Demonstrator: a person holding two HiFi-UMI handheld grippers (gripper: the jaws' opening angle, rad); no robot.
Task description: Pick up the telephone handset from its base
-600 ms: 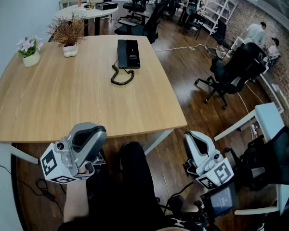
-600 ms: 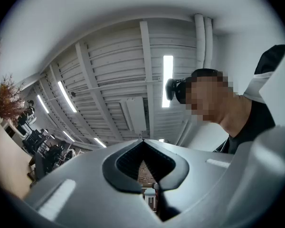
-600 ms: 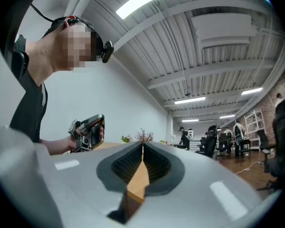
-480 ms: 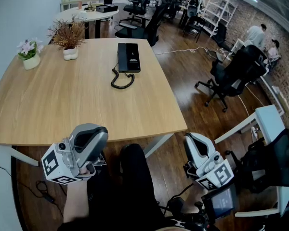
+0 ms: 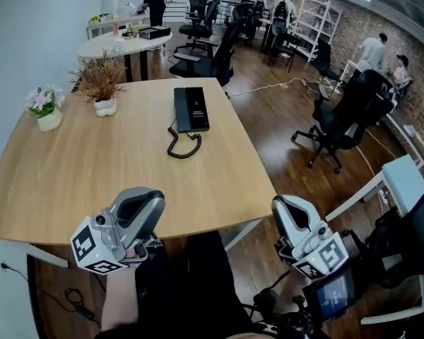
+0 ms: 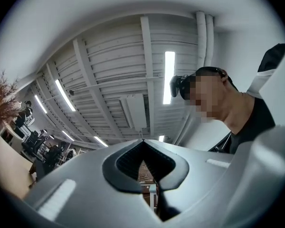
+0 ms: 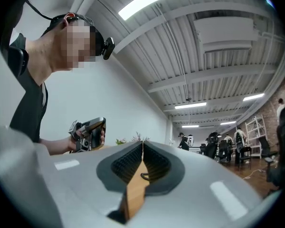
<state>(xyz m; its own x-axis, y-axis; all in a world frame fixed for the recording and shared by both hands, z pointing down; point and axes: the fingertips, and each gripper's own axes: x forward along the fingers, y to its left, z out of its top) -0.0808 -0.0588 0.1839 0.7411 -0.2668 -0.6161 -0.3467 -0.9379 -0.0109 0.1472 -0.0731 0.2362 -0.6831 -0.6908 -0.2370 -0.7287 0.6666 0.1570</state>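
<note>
A black telephone base [image 5: 196, 109] lies at the far middle of the wooden table [image 5: 71, 168]. Its handset [image 5: 181, 109] rests on the base's left side, and the coiled cord [image 5: 184, 145] trails toward me. My left gripper [image 5: 143, 205] is held low at the table's near edge, far short of the phone, tilted upward. In the left gripper view its jaws [image 6: 142, 141] are closed tip to tip with nothing between them. My right gripper [image 5: 290, 214] hangs off the table's right corner over the floor. Its jaws [image 7: 142, 144] are also shut and empty.
A dried brown plant [image 5: 102, 82] and a pink flower pot [image 5: 46, 110] stand at the table's far left. Black office chairs [image 5: 343, 111] stand on the dark floor at right, with a white desk [image 5: 403, 179] beside them. People are at desks in the background.
The head view has tilted, so the table and phone sit lower in frame. The left gripper now overlaps the table's near edge. The phone itself has not moved.
</note>
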